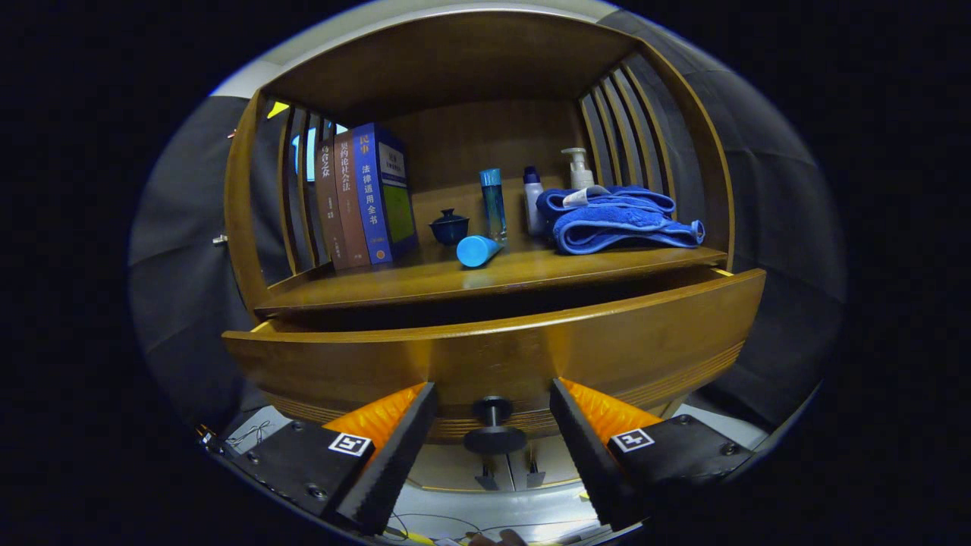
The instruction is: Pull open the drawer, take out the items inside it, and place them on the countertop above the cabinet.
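Drawer (493,349) front bulges toward us, pulled part-way out of the wooden cabinet (243,220); a dark gap runs between its top edge and the surface (485,277) above. We cannot see into that gap, so whatever lies in the drawer stays hidden from us.

Our hand-held gripper (493,436) sits low in front of the drawer with its fingers spread wide. The round dark knob (494,434) stands between them on its short stem, and neither finger touches it.

On the surface, at the left, three books (364,197) stand upright against the slatted side. Beside them sits a small dark blue lidded cup (449,226). Next comes a tall clear blue bottle (493,203), and just before it a light blue cylinder (478,250) lying on its side, near the front edge. Further right a white bottle with a blue cap (533,199) and a pump bottle (580,171) stand partly behind a folded blue towel (622,220) — their lower parts are covered by it.

Below the drawer the cabinet's lower section is cut off by the fingers; we make out pale panels and two small dark handles (510,476), little more.
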